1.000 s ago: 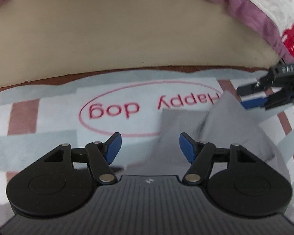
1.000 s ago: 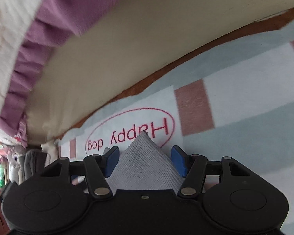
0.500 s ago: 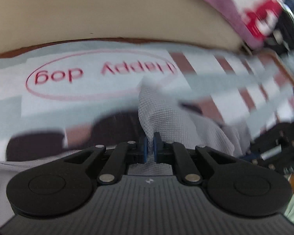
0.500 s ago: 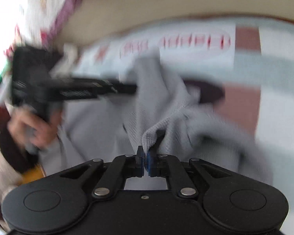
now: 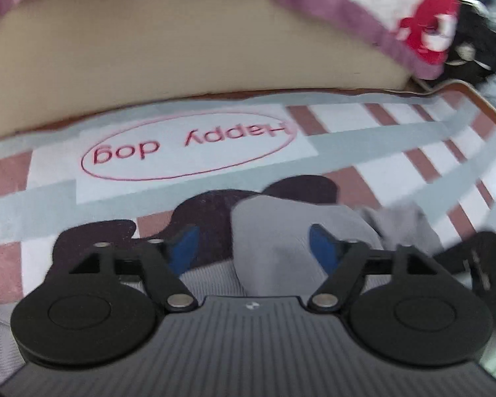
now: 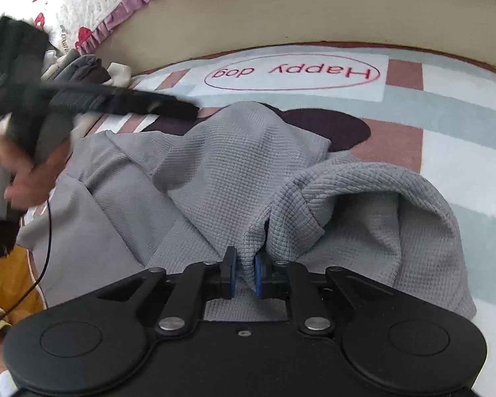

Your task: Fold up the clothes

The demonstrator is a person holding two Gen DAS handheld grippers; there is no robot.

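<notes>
A grey waffle-knit garment [image 6: 221, 165] lies crumpled on the rug. My right gripper [image 6: 245, 276] pinches a raised fold of it between its blue pads [image 6: 259, 278]; its jaws are opening slightly, with the cloth still between them. In the left wrist view my left gripper [image 5: 254, 248] stands wide, its jaws opening. A grey fold [image 5: 277, 231] rises between them, with no pad pressing on it. The right wrist view shows the left gripper [image 6: 168, 107] as a blurred black bar above the garment's far left part, carried by a hand [image 6: 23, 172].
The striped "Happy dog" rug [image 6: 291, 72] covers the floor. Behind it stands a beige bed side [image 5: 182, 59] under a purple-frilled cover [image 5: 347, 10]. Several folded clothes [image 6: 82, 66] are piled at the rug's far left corner. The right gripper's blurred black body [image 5: 479, 264] shows at the right.
Both grippers went from open to shut on the grey garment and drew it nearer. The left has since let go and spread wide; the right still pinches its fold.
</notes>
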